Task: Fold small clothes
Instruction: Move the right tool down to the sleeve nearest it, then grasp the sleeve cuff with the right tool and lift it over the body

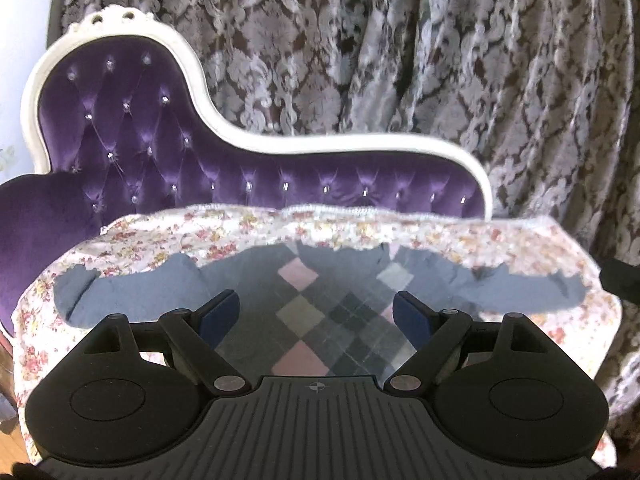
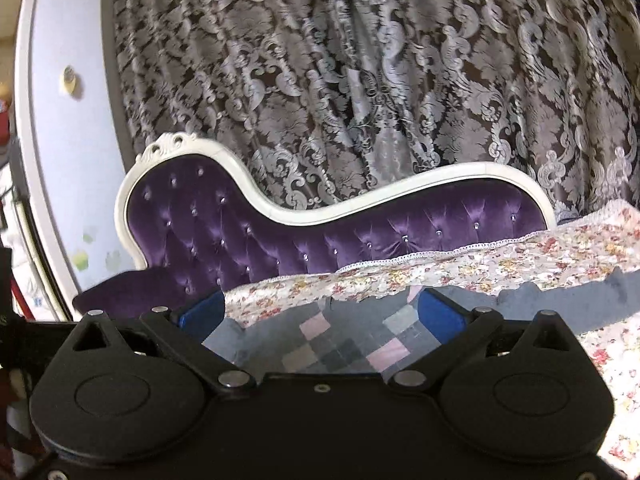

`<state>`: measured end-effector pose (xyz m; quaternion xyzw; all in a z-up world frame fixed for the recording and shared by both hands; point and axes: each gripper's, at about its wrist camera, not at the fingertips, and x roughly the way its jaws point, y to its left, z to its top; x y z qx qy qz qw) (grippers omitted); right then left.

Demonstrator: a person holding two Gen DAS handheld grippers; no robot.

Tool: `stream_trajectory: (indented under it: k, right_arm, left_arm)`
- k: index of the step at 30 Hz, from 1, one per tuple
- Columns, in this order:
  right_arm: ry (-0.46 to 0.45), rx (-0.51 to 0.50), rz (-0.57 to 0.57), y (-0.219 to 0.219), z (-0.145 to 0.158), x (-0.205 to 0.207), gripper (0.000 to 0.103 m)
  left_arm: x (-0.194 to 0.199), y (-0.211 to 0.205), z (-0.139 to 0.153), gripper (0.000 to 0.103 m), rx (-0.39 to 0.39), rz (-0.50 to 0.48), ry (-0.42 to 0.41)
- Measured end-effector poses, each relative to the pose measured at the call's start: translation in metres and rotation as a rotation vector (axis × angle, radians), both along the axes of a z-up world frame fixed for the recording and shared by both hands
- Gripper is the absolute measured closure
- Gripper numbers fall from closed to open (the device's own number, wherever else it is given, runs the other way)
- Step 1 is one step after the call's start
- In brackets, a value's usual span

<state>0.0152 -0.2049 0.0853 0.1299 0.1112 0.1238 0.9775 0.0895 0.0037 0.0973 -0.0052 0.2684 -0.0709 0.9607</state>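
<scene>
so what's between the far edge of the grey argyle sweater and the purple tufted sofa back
Only a strip of the floral cloth with its white lace edge, nothing lying on it. The left wrist view shows it between the grey argyle sweater and the purple tufted sofa back.

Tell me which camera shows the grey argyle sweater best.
The left wrist view: the sweater lies spread on the floral cloth, both sleeves visible. The right wrist view shows only its diamond-patterned middle and one sleeve, partly behind the claw.

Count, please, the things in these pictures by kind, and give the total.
Grey argyle sweater: 1
Floral cloth: 1
Purple tufted sofa: 1
Patterned curtain: 1
Hand-held gripper: 2, left and right, both open
Total: 6
</scene>
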Motion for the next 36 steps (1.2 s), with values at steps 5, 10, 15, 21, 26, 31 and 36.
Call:
stream_trajectory:
  k: [5, 10, 15, 21, 26, 31, 36]
  right_arm:
    - [0.142, -0.019, 0.003, -0.031, -0.021, 0.031, 0.001]
    - [0.272, 0.015, -0.078, -0.084, -0.048, 0.068, 0.001]
    - [0.351, 0.007, -0.251, -0.153, -0.074, 0.1, 0.005]
    - [0.45, 0.113, -0.44, -0.251, -0.107, 0.134, 0.018]
    - [0.453, 0.152, -0.568, -0.308, -0.122, 0.148, 0.03]
    - [0.451, 0.185, -0.649, -0.347, -0.137, 0.165, 0.031]
    - [0.468, 0.285, -0.683, -0.375, -0.16, 0.182, 0.031]
  left_arm:
    - [0.023, -0.012, -0.038, 0.019, 0.04, -0.02, 0.102]
    - [0.041, -0.016, -0.078, 0.019, 0.061, -0.002, 0.176]
    - [0.055, -0.017, -0.109, 0.019, 0.05, 0.004, 0.233]
    - [0.066, -0.02, -0.138, 0.019, 0.072, 0.032, 0.269]
    - [0.061, -0.02, -0.152, 0.018, 0.066, 0.025, 0.257]
    - [0.055, -0.02, -0.157, 0.012, 0.074, 0.019, 0.227]
    - [0.061, -0.022, -0.161, 0.004, 0.074, 0.004, 0.246]
